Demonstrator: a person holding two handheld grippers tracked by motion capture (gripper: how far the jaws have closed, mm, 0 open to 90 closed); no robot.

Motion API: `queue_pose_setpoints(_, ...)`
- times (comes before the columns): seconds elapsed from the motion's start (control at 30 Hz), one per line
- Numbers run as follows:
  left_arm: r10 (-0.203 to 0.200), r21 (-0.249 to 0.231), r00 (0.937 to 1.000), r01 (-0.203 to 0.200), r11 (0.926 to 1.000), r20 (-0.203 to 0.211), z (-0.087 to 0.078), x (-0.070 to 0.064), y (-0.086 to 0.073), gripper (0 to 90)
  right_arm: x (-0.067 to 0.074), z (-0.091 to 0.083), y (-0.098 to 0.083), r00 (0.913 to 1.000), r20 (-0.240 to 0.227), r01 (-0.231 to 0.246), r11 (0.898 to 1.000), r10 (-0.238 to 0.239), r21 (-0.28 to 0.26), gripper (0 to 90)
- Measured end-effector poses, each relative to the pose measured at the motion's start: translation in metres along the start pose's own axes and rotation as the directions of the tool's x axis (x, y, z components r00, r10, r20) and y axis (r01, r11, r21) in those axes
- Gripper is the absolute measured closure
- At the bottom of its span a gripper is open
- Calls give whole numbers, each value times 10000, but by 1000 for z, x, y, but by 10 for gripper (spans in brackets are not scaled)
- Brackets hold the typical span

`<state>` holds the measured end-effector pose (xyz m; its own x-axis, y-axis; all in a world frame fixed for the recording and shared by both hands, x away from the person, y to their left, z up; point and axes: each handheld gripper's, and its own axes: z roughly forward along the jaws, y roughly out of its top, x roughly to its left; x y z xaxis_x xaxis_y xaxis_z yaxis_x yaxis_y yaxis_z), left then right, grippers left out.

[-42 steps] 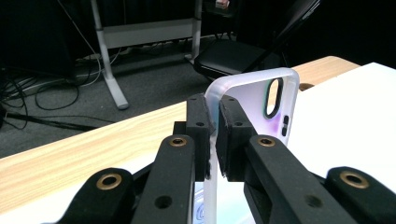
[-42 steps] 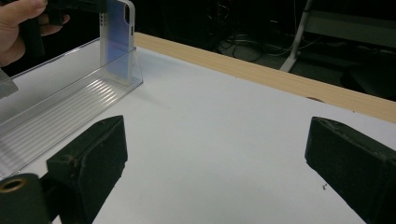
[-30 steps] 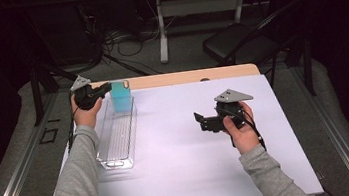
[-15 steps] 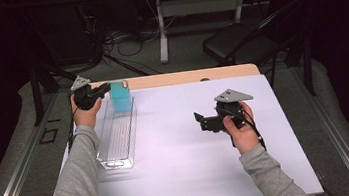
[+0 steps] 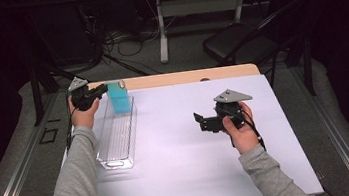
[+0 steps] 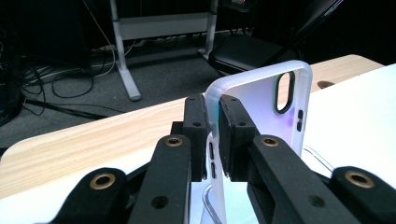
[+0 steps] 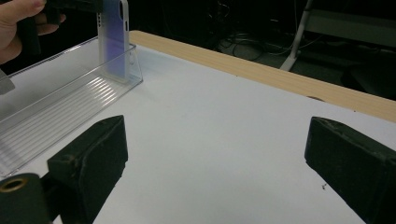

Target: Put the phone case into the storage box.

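A translucent phone case [image 5: 118, 98] with a blue tint stands upright at the far end of a clear plastic tray [image 5: 115, 162]. My left gripper [image 5: 104, 89] is shut on the case's side edge, its pads pressing either side of the rim in the left gripper view [image 6: 212, 135]. There the phone case [image 6: 261, 91] shows its oval camera cut-out. My right gripper [image 5: 201, 123] hovers open over the white table's right half with nothing between its jaws. In the right gripper view, the right gripper [image 7: 219, 154] looks across the table at the phone case [image 7: 113, 42] and tray [image 7: 56, 107].
A white sheet [image 5: 186, 167] covers the wooden table [image 5: 185, 77], whose bare strip runs along the far edge. A black chair [image 5: 241, 44] and a desk frame with cables stand on the floor beyond. The tray's ribbed floor holds just the case.
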<state>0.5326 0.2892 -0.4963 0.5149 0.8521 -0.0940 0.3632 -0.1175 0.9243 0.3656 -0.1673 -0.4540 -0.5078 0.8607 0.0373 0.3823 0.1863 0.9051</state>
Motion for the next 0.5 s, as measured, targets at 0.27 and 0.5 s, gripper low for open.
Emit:
queue_pose_setpoints(0.27, -112, 27, 9999, 112, 9999, -85, 1, 1, -1, 804, 0, 0, 0, 10000, 2, -22, 10000, 22, 2, 56)
queue_pose_setpoints(0.5, -136, -2, 9998, 136, 9999, -166, 0, 2, -1, 783, 0, 0, 0, 10000, 3, -13, 10000, 13, 17, 56)
